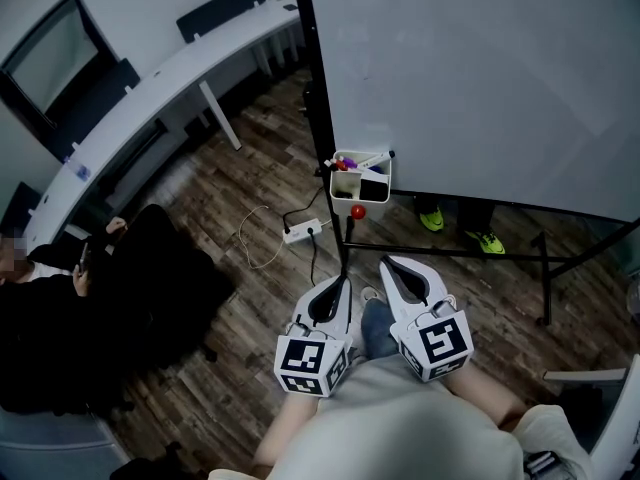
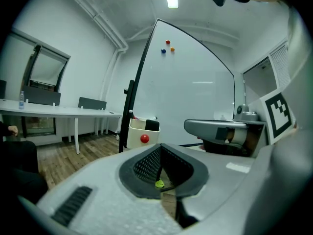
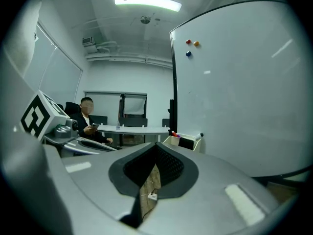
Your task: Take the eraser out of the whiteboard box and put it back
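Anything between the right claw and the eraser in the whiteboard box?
Nothing visible. The right claw, shut, points at the box across open floor. The eraser stands in the box with its top exposed, markers beside it.

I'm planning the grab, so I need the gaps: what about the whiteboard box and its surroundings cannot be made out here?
Eraser: head view, only a dark top shows above the box wall; the rest is hidden.
Markers: too small in every view to count.
Whoever stands behind the whiteboard: it hides all but green shoes.
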`<state>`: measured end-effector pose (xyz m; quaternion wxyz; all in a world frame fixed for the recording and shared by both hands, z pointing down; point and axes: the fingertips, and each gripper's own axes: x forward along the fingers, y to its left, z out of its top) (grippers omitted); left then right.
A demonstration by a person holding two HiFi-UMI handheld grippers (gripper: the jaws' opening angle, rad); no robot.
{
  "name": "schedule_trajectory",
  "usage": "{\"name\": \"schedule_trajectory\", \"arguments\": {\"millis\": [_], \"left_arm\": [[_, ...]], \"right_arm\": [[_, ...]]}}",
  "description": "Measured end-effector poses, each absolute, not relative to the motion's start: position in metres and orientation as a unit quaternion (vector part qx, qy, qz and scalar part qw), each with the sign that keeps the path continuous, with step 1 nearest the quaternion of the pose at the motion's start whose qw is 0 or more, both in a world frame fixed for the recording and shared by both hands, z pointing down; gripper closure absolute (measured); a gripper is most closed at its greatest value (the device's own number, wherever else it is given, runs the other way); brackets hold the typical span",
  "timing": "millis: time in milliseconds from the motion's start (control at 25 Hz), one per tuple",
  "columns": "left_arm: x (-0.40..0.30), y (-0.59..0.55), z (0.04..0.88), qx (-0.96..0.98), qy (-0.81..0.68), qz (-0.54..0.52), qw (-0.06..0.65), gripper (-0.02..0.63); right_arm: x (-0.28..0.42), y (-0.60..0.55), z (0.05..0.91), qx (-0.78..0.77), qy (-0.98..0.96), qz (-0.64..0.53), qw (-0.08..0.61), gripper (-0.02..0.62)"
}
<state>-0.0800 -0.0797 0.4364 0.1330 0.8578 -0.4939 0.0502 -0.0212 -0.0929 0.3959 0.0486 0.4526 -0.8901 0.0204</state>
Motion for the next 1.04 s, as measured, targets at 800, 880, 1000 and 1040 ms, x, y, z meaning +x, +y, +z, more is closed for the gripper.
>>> {"name": "schedule_trajectory", "arguments": {"millis": [800, 880, 1000, 1040], "left_arm": [[-0.0878, -0.0751, 0.4362, 0.853, -0.503, 0.048, 0.132, 0.606], [-0.0879, -0.0755, 0.4364, 0.852, -0.504, 0.047, 0.132, 0.606], [-0.089, -0.0751, 0.4365, 0.851, -0.506, 0.046, 0.134, 0.606], [-0.0893, -0.075, 0.4364, 0.851, -0.506, 0.046, 0.135, 0.606]], "right_arm": [[-0.0244, -0.0887, 0.3982, 0.447, -0.893, 0.033, 0.043, 0.591], [-0.0249, -0.0894, 0.3987, 0.445, -0.894, 0.034, 0.044, 0.591], [-0.0263, -0.0893, 0.3981, 0.443, -0.895, 0.034, 0.045, 0.591], [-0.0268, -0.0893, 0.3979, 0.442, -0.895, 0.034, 0.045, 0.591]]}}
